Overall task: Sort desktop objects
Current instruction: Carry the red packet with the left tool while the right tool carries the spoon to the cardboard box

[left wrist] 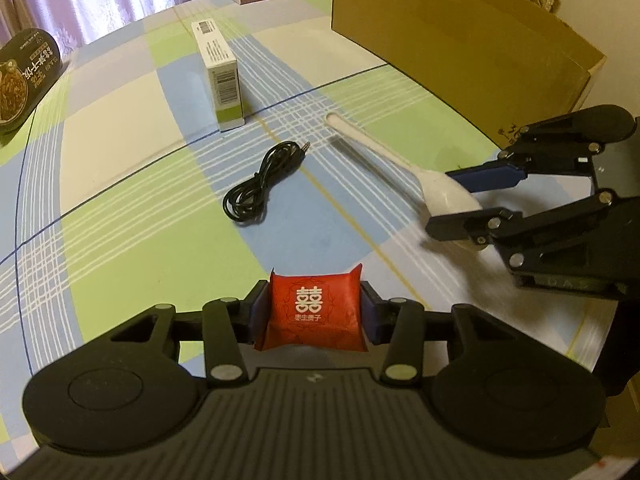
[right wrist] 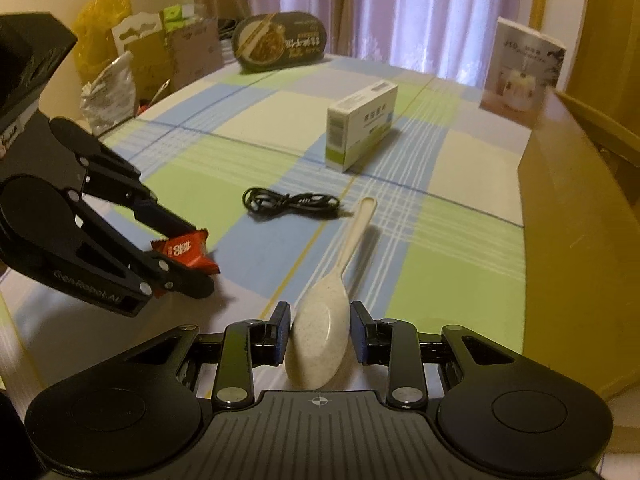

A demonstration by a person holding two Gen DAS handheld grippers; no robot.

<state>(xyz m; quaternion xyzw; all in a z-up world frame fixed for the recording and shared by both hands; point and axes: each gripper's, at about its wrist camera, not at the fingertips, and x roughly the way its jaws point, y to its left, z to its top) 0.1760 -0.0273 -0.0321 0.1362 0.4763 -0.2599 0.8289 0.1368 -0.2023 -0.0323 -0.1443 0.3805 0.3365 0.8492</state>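
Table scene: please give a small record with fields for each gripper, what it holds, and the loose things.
left gripper: shut on the red packet
right gripper: closed around the bowl of the spoon, handle pointing away
loose on tablecloth: black cable, coiled; white box, standing on its long edge
beside the table's right: cardboard box
far edge: noodle bowl

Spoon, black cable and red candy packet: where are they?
Spoon [right wrist: 320, 340]: right wrist view, on its bowl.
Black cable [left wrist: 262, 182]: left wrist view, on the coil's middle.
Red candy packet [left wrist: 312, 308]: left wrist view, on its printed front.
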